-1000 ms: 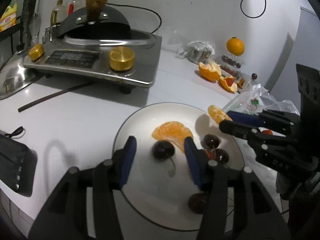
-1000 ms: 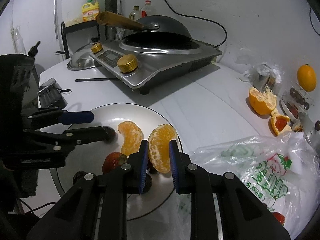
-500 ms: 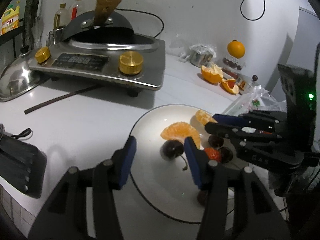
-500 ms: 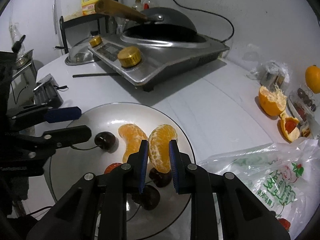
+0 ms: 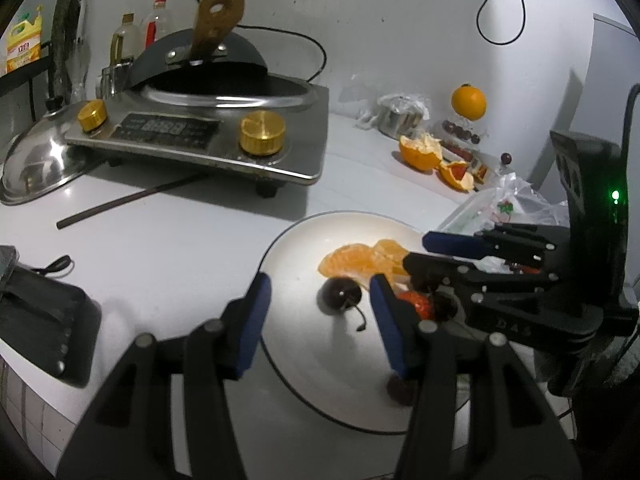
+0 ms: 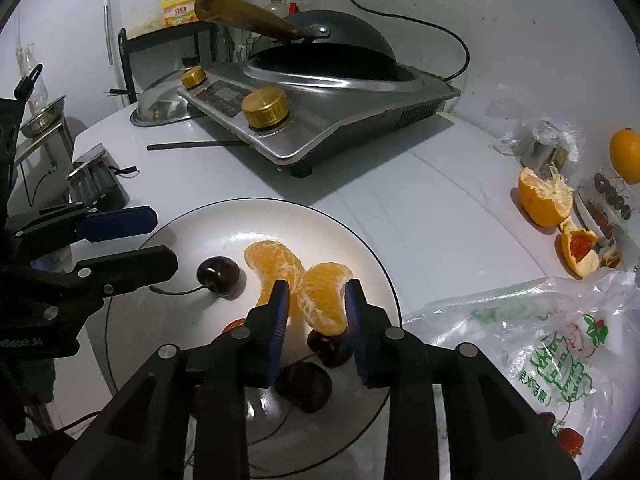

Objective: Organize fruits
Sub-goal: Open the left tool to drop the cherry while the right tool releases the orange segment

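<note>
A white plate [image 6: 352, 236] [image 5: 304, 236] holds two orange segments, several dark cherries and a strawberry [image 5: 418, 304]. My right gripper [image 6: 318, 304] has its jaws parted around the second orange segment [image 6: 326, 300], which rests on the plate against the first segment [image 6: 276, 264]; a small gap shows on each side. My left gripper [image 5: 318, 314] is open and empty above the plate's left part, with a stemmed cherry [image 5: 340, 296] [image 6: 218, 276] between its fingers. The right gripper also shows in the left wrist view [image 5: 436, 250].
An induction cooker with a wok [image 5: 208, 120] stands behind the plate, a chopstick [image 5: 132, 198] in front of it. Orange peel halves [image 6: 544, 200], a whole orange [image 6: 626, 156] and cherries lie at the right. A plastic bag [image 6: 540, 332] lies beside the plate. A black case [image 5: 44, 316] is at left.
My right gripper lowered the orange segment onto the plate beside the first one and opened its jaws. My left gripper drew back to the left, still open.
</note>
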Motion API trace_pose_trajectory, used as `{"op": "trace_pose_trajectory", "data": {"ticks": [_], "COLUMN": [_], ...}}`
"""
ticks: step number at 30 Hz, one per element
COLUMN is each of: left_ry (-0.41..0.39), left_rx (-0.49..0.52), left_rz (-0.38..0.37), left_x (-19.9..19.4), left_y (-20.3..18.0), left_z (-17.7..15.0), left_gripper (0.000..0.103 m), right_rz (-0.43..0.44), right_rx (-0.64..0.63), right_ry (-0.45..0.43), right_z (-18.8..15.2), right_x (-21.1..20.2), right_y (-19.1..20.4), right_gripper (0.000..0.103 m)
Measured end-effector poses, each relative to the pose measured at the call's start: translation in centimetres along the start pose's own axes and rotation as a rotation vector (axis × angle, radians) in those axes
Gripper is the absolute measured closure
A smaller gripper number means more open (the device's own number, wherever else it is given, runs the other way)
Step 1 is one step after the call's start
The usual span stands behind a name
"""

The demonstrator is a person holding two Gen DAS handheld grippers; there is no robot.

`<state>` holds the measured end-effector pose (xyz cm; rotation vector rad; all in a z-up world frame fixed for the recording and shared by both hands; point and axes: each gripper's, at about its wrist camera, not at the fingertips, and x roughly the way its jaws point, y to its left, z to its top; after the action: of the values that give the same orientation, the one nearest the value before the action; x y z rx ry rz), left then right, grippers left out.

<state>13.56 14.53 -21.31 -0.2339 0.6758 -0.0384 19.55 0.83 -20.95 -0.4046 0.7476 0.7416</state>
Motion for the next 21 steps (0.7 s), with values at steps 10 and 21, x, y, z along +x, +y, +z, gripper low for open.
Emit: {"op": "trace_pose_trajectory", "data": {"ticks": [10,21], "left_ry": [-0.019,-0.034], "left_rx": [0.033,0.068], "left_rz": [-0.005,-0.006], "left_x": [-1.9,-4.0], "left_y": [-2.1,-5.3], "left_z": [-0.3,-0.9], "left_gripper": [0.05,0.049], "right_rz": [-0.015,-0.027], "right_rx": [0.009,0.035], "right_ry": [-0.04,-0.09], "right_z": [-0.9,-3.0], "right_x": [-3.5,-7.7], "right_y": [0.1,-0.5], "right_gripper": [0.071,0.063]}}
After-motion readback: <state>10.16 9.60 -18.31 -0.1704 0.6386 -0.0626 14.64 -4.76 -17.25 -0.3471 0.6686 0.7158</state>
